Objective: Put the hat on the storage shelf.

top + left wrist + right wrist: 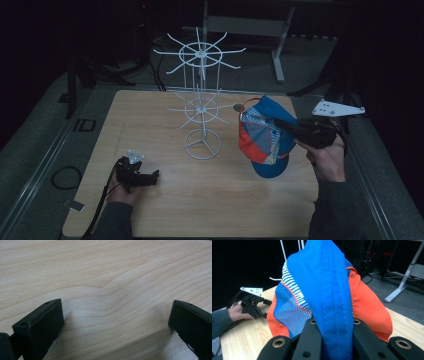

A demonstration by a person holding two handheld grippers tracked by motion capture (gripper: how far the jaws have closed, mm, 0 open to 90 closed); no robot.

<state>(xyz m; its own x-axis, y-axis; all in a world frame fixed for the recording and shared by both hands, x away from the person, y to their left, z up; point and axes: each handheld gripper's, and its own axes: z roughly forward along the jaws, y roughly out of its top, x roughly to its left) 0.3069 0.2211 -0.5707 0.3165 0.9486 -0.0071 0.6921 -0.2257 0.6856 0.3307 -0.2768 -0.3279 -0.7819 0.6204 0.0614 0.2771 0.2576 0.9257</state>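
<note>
A blue, orange and patterned cap (263,135) hangs above the right side of the wooden table (165,210), pinched by my right gripper (295,131). In the right gripper view the black jaws are shut on the blue strip of the cap (329,300), which rises between them. A white wire display stand (201,107) with two tiers of radiating hooks is just left of the cap. My left gripper (150,176) rests low at the table's front left; its jaws (116,322) are wide apart over bare wood with nothing between them.
A dark cable (65,176) loops on the floor left of the table. Metal frame legs (280,50) stand behind the table in the dark. The person's other hand and left gripper (252,305) appear at left in the right gripper view.
</note>
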